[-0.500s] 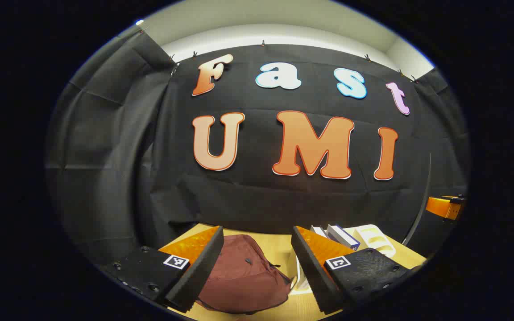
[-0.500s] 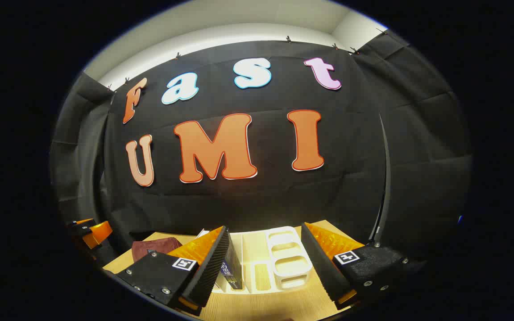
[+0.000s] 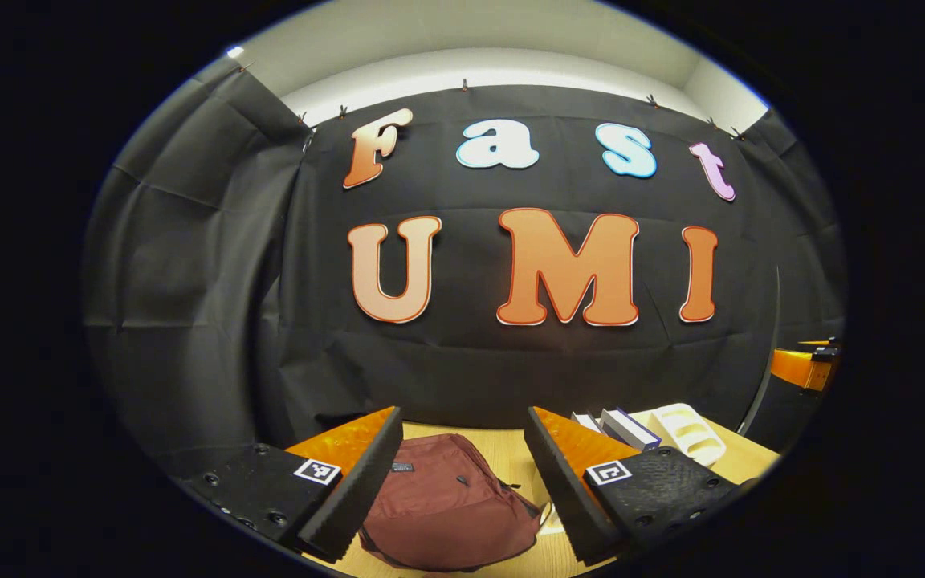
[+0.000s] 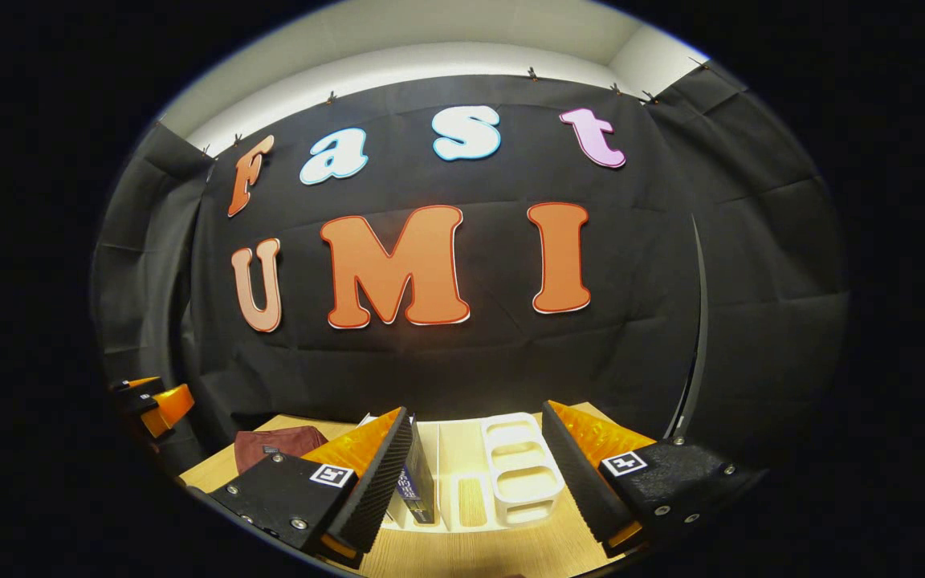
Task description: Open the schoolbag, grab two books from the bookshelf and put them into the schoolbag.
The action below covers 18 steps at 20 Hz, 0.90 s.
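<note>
Left gripper point(image 3: 462, 474) hangs above the table point(image 3: 511, 449) w/ fingers spread wide, nothing between them; schoolbag point(image 3: 450, 510), dark red, lies flat on the table right below and between those fingers, closer to the left finger, not touched; can't tell if its zip is undone. Right of the schoolbag stands the white bookshelf point(image 3: 691, 429) w/ books point(image 3: 627, 427) leaning in its near side. Right gripper point(image 4: 474, 474) also spread apart & empty; bookshelf point(image 4: 523, 470) sits straight ahead between its fingers, apart from them; books point(image 4: 414, 486) stand upright in the shelf's side toward the schoolbag, just past the left finger's tip. Schoolbag point(image 4: 278, 443) lies well left of the bookshelf in the right gripper view, partly hidden by that finger; the other gripper's body shows beyond it at the far left edge.
</note>
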Motion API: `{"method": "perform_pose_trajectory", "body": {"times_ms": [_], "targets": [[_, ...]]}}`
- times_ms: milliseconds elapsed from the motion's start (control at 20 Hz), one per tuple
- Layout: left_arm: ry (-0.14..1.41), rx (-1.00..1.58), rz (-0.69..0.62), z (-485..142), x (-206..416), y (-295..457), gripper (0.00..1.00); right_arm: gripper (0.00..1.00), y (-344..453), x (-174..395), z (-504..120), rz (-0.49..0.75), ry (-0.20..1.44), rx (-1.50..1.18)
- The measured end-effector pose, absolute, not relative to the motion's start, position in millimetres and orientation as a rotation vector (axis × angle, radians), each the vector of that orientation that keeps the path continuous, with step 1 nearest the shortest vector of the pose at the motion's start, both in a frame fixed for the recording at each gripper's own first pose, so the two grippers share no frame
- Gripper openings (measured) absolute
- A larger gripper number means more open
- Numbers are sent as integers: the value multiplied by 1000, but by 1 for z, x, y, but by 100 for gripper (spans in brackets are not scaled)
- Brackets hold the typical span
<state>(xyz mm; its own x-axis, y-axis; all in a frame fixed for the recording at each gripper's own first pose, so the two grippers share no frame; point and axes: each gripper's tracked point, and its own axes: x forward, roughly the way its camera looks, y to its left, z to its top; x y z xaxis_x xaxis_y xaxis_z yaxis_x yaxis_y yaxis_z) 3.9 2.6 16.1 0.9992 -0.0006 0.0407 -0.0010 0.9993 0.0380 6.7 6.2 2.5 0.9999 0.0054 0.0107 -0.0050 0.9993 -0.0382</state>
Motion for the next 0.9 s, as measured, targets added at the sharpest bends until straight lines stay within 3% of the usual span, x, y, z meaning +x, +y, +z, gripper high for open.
{"method": "perform_pose_trajectory", "body": {"times_ms": [900], "targets": [[-74,2,-56,20,20,-10,95,96,-5,11,5,-44,-33,-31]]}}
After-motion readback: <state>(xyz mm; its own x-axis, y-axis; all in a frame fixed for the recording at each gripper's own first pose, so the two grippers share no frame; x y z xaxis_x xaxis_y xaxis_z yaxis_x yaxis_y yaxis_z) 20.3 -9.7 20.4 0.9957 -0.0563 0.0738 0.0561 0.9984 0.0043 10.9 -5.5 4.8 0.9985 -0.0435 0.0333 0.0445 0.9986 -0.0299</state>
